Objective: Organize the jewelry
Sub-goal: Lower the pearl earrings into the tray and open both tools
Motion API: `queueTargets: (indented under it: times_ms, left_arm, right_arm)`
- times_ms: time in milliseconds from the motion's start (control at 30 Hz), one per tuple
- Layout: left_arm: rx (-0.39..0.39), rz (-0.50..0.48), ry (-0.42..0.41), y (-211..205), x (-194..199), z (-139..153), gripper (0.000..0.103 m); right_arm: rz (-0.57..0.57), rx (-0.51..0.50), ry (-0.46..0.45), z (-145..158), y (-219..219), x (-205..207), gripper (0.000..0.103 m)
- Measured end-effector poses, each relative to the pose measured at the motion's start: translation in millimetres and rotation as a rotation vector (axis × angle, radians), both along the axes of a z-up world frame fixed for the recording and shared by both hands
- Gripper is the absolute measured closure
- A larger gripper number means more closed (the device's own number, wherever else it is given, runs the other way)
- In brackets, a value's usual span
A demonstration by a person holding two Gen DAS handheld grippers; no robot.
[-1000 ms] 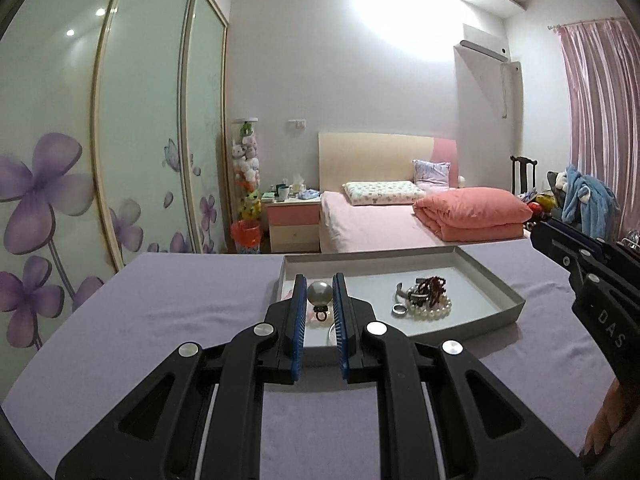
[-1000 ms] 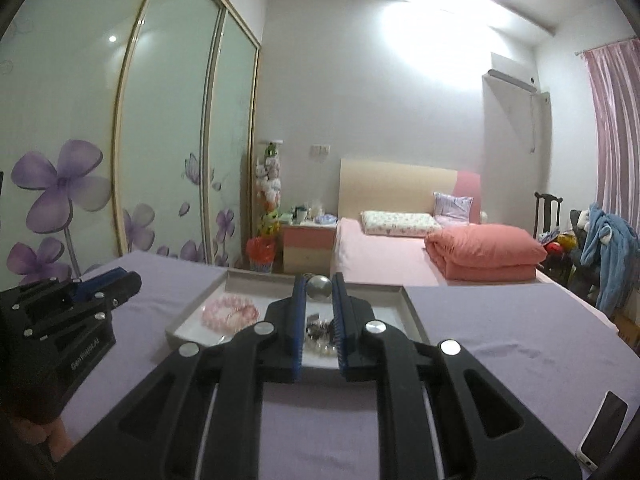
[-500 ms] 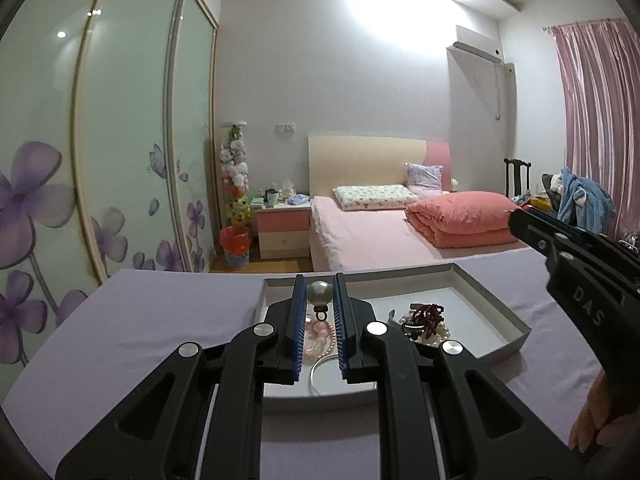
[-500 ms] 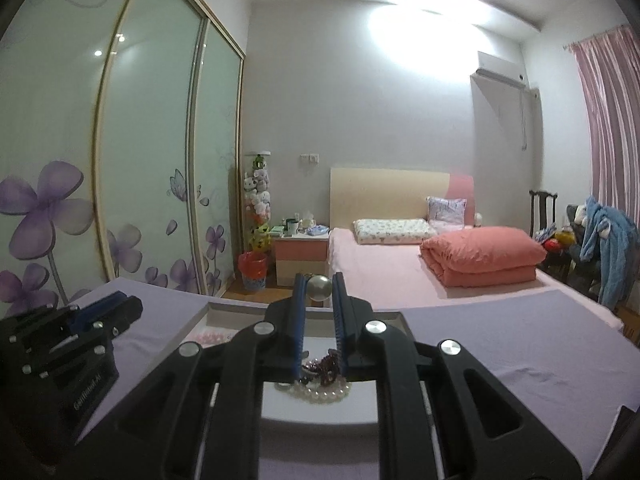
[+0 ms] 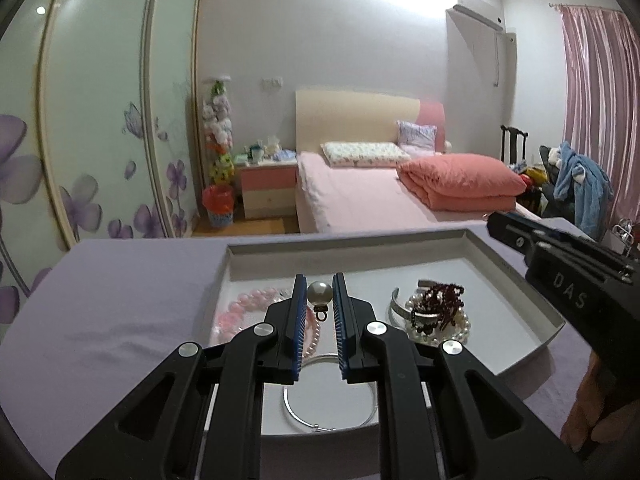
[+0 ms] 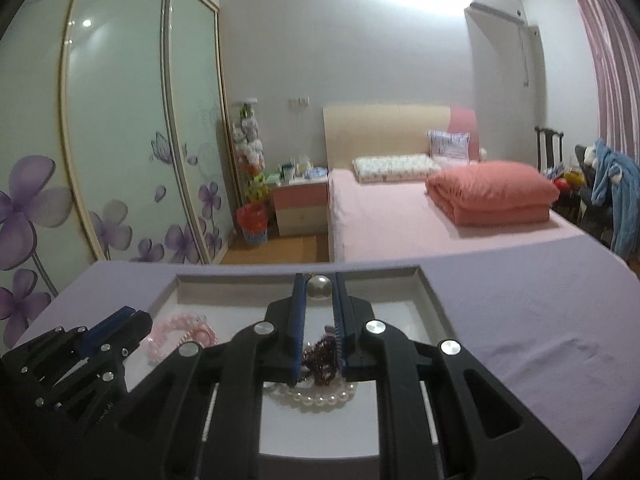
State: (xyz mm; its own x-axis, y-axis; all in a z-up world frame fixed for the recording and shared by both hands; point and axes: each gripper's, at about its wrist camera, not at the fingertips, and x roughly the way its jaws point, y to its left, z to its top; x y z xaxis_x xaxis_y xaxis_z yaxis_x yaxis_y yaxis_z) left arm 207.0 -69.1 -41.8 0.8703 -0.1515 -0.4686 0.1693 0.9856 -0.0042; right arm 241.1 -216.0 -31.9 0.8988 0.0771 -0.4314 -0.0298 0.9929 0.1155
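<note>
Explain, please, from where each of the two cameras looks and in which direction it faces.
Left wrist: sits on the left gripper, looking along its fingers over the white tray toward the bed; the right gripper and a hand show at right.
Right wrist: sits on the right gripper, facing the same way over the tray; the left gripper shows at lower left.
Shared: tray, pink bead bracelet, white pearl strand, bed. Each gripper holds a pearl earring.

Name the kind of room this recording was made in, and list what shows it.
A home bedroom: a bed with a folded quilt, a nightstand, and a sliding wardrobe with flower prints.
</note>
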Motion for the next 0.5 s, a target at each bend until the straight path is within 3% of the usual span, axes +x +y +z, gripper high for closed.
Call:
queueTargets:
  times_ms: [267,300,333,400,500]
  left_arm:
    - [-0.033,-0.027,0.120,1.7,14.4,-13.0,0.087]
    - [-0.037,-0.029,0.128,2.5,14.3,-13.4,0.081]
    - [-0.043,-0.031,0.135,4.0,13.8,-13.2,0.075]
    - [-0.057,-0.032,0.132,8.5,12.0,-10.9,0.051]
    - [-0.073,-0.040,0.126,12.0,10.5,-4.1,0.048]
  right_arm:
    - [0.023,0.062,0.151,-25.8,-4.5,27.0,0.085]
    - [0.026,0.074,0.163,-27.8,-6.0,27.9,0.082]
    - [0.025,0.088,0.168,-28.9,-7.8,27.7,0.073]
    - [0.023,0.108,0.164,-28.1,-11.3,24.2,0.065]
    - [0.017,0.123,0.152,-22.3,-15.8,18.0,0.064]
